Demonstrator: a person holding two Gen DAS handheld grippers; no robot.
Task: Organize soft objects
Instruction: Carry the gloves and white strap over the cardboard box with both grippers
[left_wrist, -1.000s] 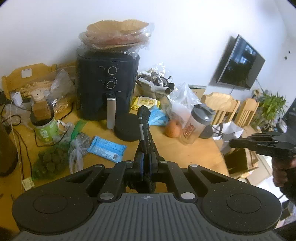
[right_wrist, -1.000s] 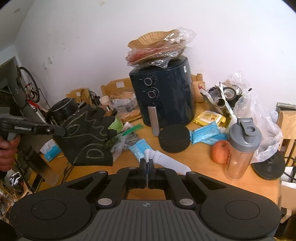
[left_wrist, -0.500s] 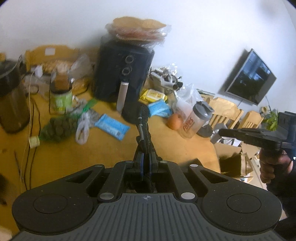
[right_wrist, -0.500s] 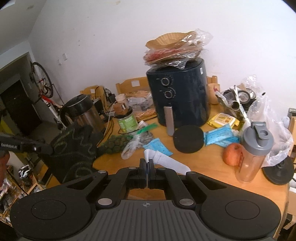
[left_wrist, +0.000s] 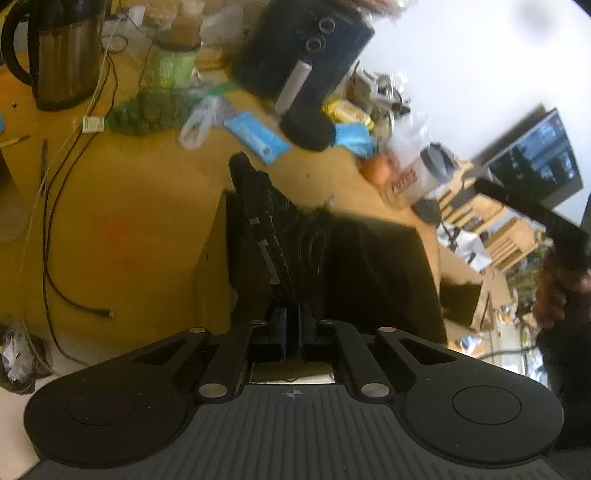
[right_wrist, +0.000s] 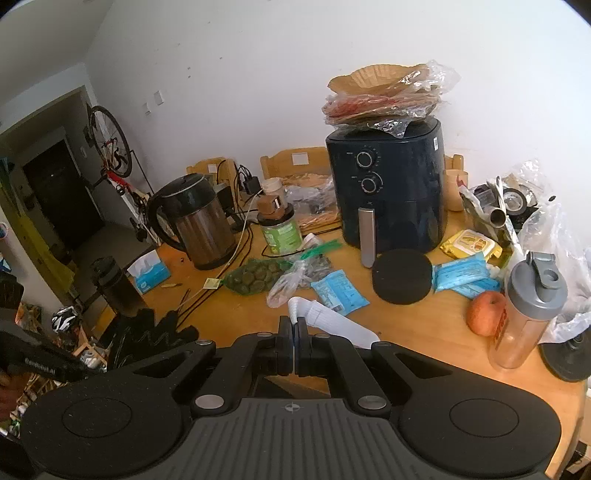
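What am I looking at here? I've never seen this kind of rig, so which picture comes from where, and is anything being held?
A person holds a two-finger gripper in each hand, and each carries a wide-angle camera looking along its fingers. The left camera's blurred picture shows the left gripper shut on a black glove above a dark cardboard box. The right camera shows the right gripper shut on a white sock above a cluttered wooden table. On it stand an air fryer, a kettle, a shaker bottle and an apple.
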